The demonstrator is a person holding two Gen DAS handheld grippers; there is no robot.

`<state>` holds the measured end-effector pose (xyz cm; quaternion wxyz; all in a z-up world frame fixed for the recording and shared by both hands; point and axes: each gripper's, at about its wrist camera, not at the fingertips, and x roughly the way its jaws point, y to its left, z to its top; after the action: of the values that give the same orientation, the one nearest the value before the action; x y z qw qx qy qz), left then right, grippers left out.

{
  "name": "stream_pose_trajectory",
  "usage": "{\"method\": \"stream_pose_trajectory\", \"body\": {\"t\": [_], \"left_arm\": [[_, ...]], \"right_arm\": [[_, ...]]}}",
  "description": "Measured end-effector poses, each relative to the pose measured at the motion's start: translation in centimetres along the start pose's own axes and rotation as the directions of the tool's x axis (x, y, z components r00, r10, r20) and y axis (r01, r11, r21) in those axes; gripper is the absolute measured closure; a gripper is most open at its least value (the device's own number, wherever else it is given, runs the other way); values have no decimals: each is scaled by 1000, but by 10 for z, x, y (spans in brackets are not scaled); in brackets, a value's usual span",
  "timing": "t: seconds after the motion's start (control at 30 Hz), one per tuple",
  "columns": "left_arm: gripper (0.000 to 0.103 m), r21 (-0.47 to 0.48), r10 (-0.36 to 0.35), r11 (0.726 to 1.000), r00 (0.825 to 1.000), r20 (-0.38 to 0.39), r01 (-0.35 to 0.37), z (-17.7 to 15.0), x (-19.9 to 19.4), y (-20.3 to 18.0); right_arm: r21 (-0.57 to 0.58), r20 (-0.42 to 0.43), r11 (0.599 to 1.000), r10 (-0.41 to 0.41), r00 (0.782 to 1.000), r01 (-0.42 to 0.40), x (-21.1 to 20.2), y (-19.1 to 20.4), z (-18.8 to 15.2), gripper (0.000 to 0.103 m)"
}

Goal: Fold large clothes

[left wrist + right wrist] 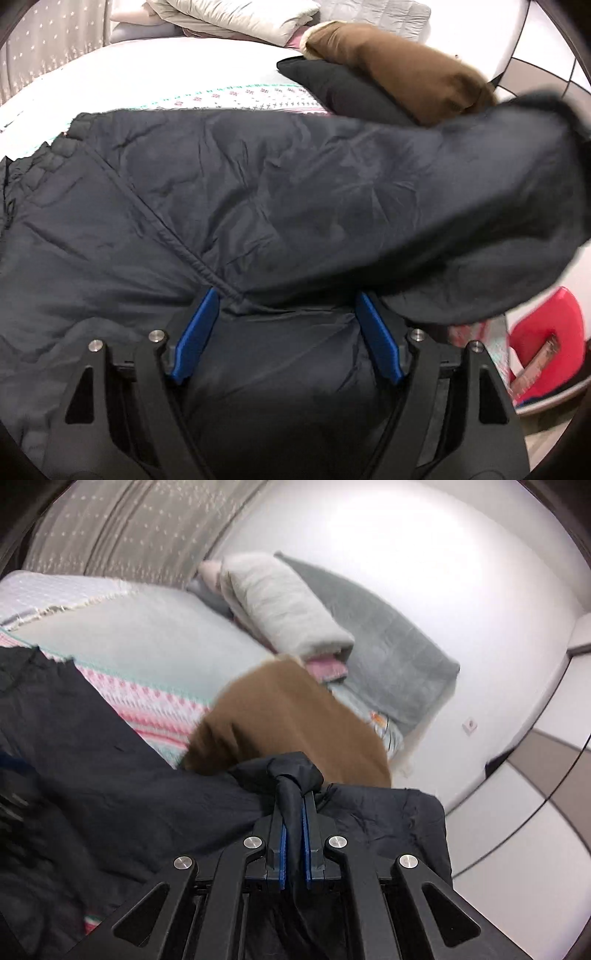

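A: Okay, quick pass. Where is the dark jacket [258, 192]?

B: Spread over the bed [147, 77], on a patterned blanket [155, 698] with pink and teal zigzags. It fills most of the left wrist view. One sleeve [480, 206] is lifted off the bed and runs up to the right, blurred at its end.

A: Left gripper [286, 308]?

B: Jaws wide apart, blue pads [195, 336] either side of a diagonal seam. Fabric lies under and between them, but the pads are not pressing on it. Nothing gripped.

A: Right gripper [294, 801]?

B: Clamped tight on a bunched pinch of the jacket's black fabric. A knot of cloth sticks out past the fingertips [312, 797], and the rest drapes down both sides of the jaws.

A: Other stuff on the bed?

B: Brown garment [399, 74] at the far side, resting on a black one [332, 85] in the left wrist view. Behind them a beige folded blanket [280, 605] and a grey blanket [388, 646] against the white wall [424, 554]. Curtain [129, 528] with small dots at the back left.

A: Anything off the bed?

B: Red plastic thing [543, 332] at lower right in the left wrist view, blurry, cannot tell what it is.
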<state>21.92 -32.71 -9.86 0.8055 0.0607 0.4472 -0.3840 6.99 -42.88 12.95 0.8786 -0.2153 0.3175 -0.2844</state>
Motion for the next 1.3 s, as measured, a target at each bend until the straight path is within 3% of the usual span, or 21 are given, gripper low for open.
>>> {"method": "stream_pose_trajectory", "body": {"t": [0.17,0.3,0.33,0.5,0.7,0.83,0.9,0.97,1.03,1.07,1.1,1.13,1.17,1.2,1.23,1.3], "left_arm": [[22,-24,-10,1000,1000,1,10,17,9,-3],[22,-105,-190,977,982,-21,187,5,-29,14],[22,-106,-202,974,979,-13,199,1,-41,20],[22,-95,-133,986,991,29,135,-14,-117,63],[22,-157,45,987,997,68,-34,-43,-179,147],[22,-302,50,953,995,91,-20,-72,-205,206],[22,-376,31,926,992,123,18,-83,-217,229],[22,-413,11,909,988,151,53,-92,-225,241],[22,-421,1,904,985,175,74,-95,-233,248],[22,-415,3,907,983,182,74,-96,-236,248],[22,-409,6,910,983,185,71,-97,-238,248],[22,-405,6,912,983,182,69,-98,-238,247],[22,-401,5,914,985,173,66,-98,-237,245],[22,-397,0,916,986,167,67,-98,-235,243],[22,-385,-14,920,987,162,76,-96,-233,239],[22,-347,-30,934,988,150,82,-89,-226,228]], "right_arm": [[-123,114,992,-25,993,39,-50,29,39,98],[-208,170,978,3,985,33,-69,63,83,98],[-229,181,973,22,983,20,-70,70,95,98],[-274,177,952,190,966,-137,-93,110,138,97],[-320,100,891,370,924,-323,-96,191,180,95],[-301,-3,830,491,871,-469,-89,250,196,90],[-258,-75,787,561,824,-560,-80,285,209,89],[-196,-155,728,639,754,-657,-72,303,220,89],[-92,-211,626,747,630,-774,-71,315,230,89],[-42,-197,571,800,567,-820,-74,316,237,86],[-17,-174,539,828,533,-842,-78,311,243,83],[1,-131,500,858,496,-866,-85,299,249,72],[4,-108,488,868,485,-873,-88,289,252,58],[-1,-70,496,866,495,-868,-92,273,253,52],[-8,-50,512,858,512,-859,-92,265,252,48],[-15,-23,573,819,573,-819,-84,242,244,46]]}}
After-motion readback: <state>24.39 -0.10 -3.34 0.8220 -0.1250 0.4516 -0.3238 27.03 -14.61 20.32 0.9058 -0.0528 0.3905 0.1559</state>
